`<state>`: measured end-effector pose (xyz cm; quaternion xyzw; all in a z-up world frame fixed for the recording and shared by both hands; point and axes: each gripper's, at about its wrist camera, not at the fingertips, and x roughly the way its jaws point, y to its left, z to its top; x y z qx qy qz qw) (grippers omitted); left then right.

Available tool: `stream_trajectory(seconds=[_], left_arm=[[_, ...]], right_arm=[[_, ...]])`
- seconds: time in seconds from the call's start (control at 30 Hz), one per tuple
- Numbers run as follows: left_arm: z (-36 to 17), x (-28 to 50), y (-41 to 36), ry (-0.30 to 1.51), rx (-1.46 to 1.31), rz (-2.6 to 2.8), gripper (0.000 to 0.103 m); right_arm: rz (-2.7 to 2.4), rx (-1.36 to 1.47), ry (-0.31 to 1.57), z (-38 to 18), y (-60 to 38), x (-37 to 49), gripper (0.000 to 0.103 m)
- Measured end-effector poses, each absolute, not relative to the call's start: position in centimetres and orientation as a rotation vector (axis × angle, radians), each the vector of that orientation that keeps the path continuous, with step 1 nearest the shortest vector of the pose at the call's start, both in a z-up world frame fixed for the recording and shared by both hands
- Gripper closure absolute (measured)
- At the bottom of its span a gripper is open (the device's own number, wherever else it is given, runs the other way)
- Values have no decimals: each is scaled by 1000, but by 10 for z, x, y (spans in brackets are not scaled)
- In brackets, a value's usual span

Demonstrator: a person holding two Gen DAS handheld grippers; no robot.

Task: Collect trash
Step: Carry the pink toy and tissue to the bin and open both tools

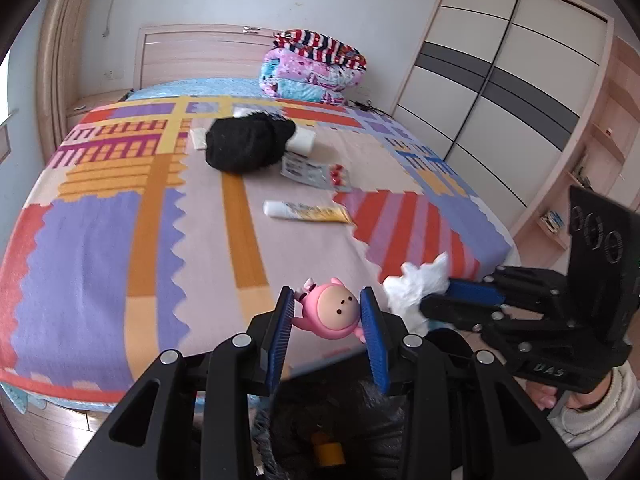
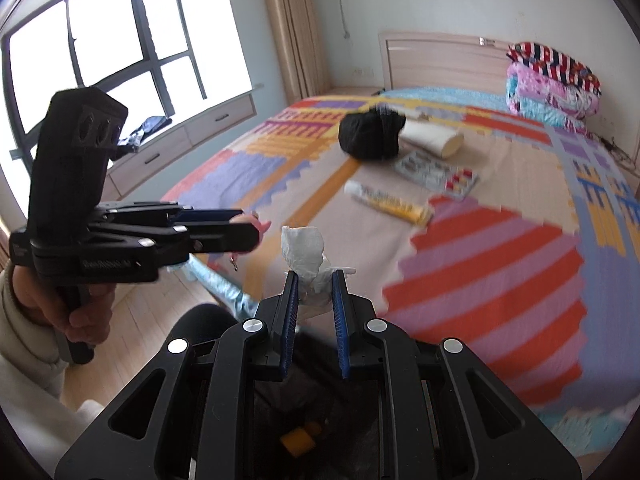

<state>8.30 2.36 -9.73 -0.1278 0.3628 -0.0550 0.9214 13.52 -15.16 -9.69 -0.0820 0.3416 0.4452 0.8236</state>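
My left gripper (image 1: 327, 304) is shut on a small pink doll figure (image 1: 332, 311), its blue pads pressing both sides of the head. In the right wrist view the same gripper (image 2: 256, 226) shows at left with only a pink edge of the figure (image 2: 262, 225) peeking out. My right gripper (image 2: 315, 286) is shut on a crumpled white tissue (image 2: 304, 250); the left wrist view shows that tissue (image 1: 416, 286) beside the right gripper (image 1: 436, 294). Both grippers hang over the foot of the bed, above a dark bin (image 1: 328, 420) holding something yellow (image 2: 298, 442).
The bed (image 1: 120, 240) has a bright patterned cover. On it lie a white-and-yellow tube (image 1: 306, 213), pill blister packs (image 1: 316, 174), a black furry item (image 1: 248, 144) and a white roll (image 2: 434, 138). Folded quilts (image 1: 312, 68) sit by the headboard. A wardrobe (image 1: 500, 92) stands right, a window (image 2: 100, 52) left.
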Motion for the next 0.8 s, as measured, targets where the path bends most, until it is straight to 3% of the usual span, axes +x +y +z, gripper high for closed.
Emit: stream_trajectory(seconds=[0.4,0.8], left_arm=[[-144,66,-5,872,-219,-146,70],[-224,78,-16,1054,-269,-182,70]], right_arm=[[940,-200,886,-157,-158,111,86],[903,-252,1035,-219,-156,109,85]])
